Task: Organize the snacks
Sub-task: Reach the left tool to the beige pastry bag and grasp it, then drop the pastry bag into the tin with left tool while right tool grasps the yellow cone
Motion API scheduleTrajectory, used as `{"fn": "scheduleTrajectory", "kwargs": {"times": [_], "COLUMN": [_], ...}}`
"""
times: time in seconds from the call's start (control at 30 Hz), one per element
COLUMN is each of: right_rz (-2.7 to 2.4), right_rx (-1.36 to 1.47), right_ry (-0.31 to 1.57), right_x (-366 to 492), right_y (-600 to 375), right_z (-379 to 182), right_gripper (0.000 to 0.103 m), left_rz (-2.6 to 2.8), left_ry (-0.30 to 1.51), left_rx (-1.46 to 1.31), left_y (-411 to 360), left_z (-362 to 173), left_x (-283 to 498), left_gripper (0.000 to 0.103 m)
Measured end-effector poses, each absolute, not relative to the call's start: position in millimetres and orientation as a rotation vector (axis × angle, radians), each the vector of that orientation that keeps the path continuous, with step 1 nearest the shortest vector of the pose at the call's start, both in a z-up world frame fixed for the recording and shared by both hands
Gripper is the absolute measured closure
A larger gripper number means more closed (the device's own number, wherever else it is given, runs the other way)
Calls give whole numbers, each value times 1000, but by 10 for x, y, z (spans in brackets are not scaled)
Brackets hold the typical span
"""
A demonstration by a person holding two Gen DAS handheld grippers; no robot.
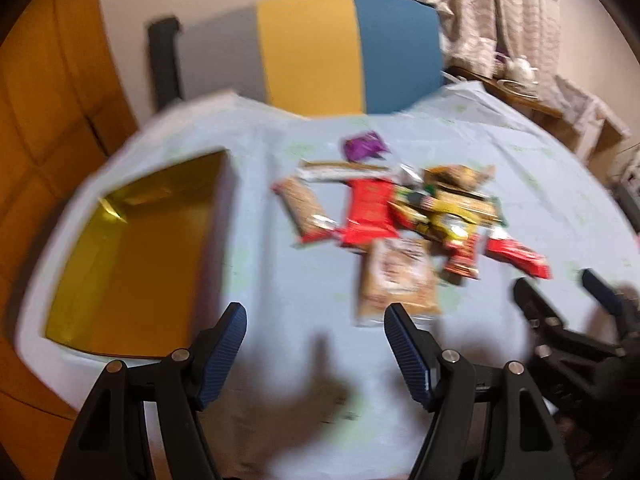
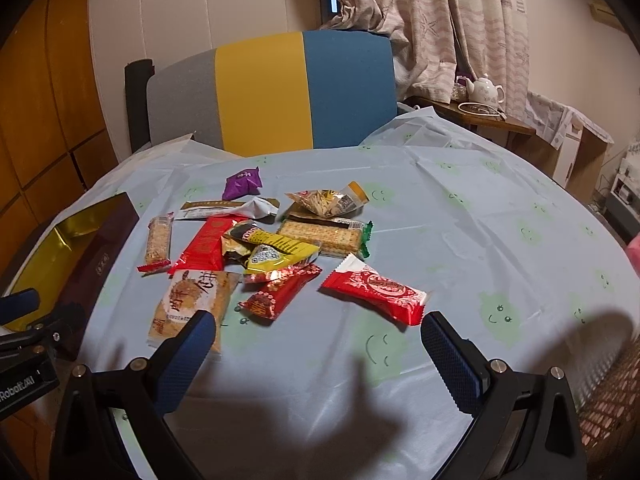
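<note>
You held both tools low over the near edge of the table, which wore a pale blue cloth printed with green smiley faces. Your left gripper was released, jaws wide apart, nothing between the blue pads; the left wrist view was blurred. Your right gripper was likewise spread wide and empty, hovering just short of the snack pile. The snacks lay loose mid-table, between the two tools and the chair. A red wafer packet sat nearest the right gripper, slightly apart from the rest. A tan biscuit packet lay by the right gripper's left finger, its near end hidden behind the pad. Beside it was a small red foil packet, touching a yellow packet that overlapped a long red packet. A cracker sleeve with green ends lay behind them, a clear bag of strips behind that. A thin cereal bar lay at the left, a purple packet farthest back. The open box with gold lining stood at the left, well apart from the pile; nothing visible inside. A grey, yellow and blue chair back rose beyond the table.
</note>
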State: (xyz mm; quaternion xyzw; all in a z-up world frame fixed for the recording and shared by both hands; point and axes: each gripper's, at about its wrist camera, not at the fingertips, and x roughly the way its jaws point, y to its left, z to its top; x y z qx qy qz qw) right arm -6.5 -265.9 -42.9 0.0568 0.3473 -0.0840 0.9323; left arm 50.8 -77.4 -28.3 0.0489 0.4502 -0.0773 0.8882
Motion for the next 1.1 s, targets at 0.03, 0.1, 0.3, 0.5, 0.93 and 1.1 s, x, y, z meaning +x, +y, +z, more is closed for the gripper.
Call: {"fn": "scheduleTrajectory", "kwargs": {"times": [0.03,0.1,0.3,0.5,0.93,1.1], "right_rz": [-168,-166,-115,-66,-18,-65], "right_rx": [115,95,57,80,6,106], "right_ry": [711,719,746,793,861,899], "right_x": [-69,-68,-83,-79,-94,-108], "right_y": [-2671,-2677,-2681,-2778,-2823,-2934], "right_z": [-437,-459,-553,-685,-694,-760], "right_gripper": [0,0,0,0,0,0], "left_rz": [-194,-231,-243,-382,-344,-375], "left_ry": [963,1039,1087,1177,1187,1133], "left_rx": [59,-46,-24,-4,150,148], "left_y": [-756,-705,-862,-1083,-1449,-1317], "left_z": [-297,-353,-404,-584,-931,-913], "left_x": [545,660,934,1144,1345,1233], "left_gripper": [30,30,30,30,34,42]}}
